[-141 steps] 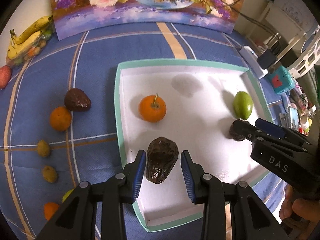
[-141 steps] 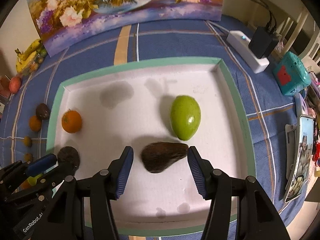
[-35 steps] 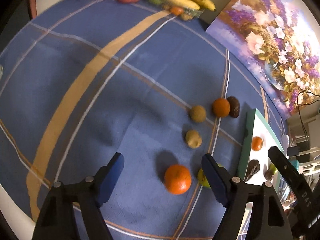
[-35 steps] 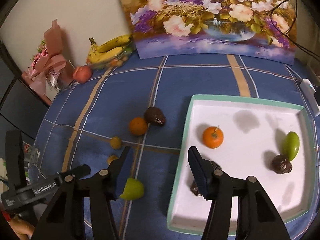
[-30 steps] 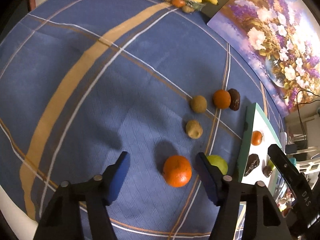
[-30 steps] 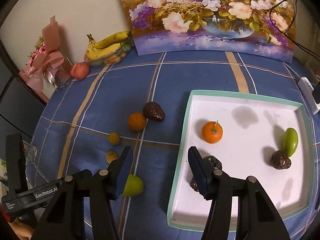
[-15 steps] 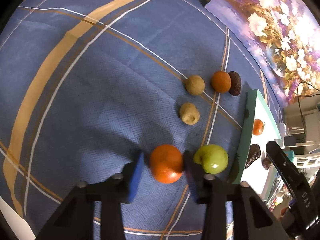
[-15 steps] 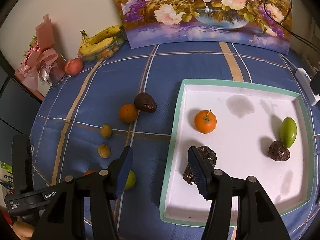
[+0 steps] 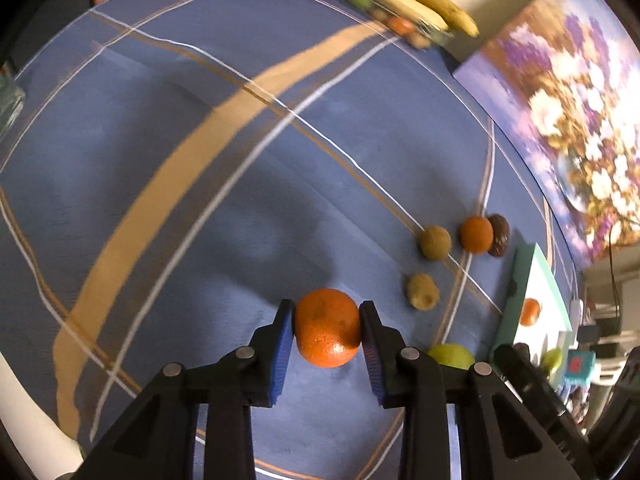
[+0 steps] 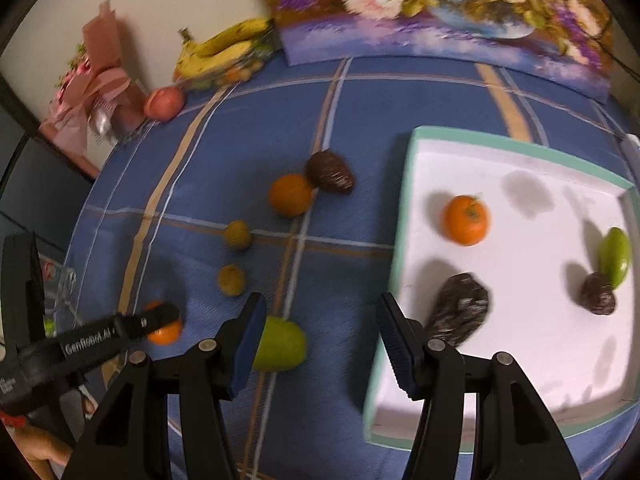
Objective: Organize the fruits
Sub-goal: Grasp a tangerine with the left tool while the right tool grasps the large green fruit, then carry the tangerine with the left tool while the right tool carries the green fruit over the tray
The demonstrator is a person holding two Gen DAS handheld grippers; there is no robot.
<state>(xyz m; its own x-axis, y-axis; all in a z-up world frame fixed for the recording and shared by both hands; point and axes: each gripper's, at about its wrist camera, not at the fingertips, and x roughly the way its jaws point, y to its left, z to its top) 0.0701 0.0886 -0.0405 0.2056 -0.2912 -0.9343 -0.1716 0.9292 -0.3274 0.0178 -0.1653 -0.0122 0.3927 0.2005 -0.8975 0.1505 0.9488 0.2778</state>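
Left hand-held gripper [image 9: 327, 334] clamps the orange [image 9: 327, 327] across its middle, near the worktop's front edge; firm, round, could roll out, so squeeze gently. Right hand-held gripper [image 10: 320, 338] hangs wide open beside the tray [image 10: 404, 216]

The left tongs [image 9: 327, 330] grip an orange [image 9: 327, 327] between both blue pads over the blue-clothed bench [image 9: 200, 200]. A green fruit [image 9: 451, 356], perhaps an apple, lies just right of it, with two brownish fruits [image 9: 422, 290] beyond and a teal-rimmed tray [image 9: 520, 280] at right.
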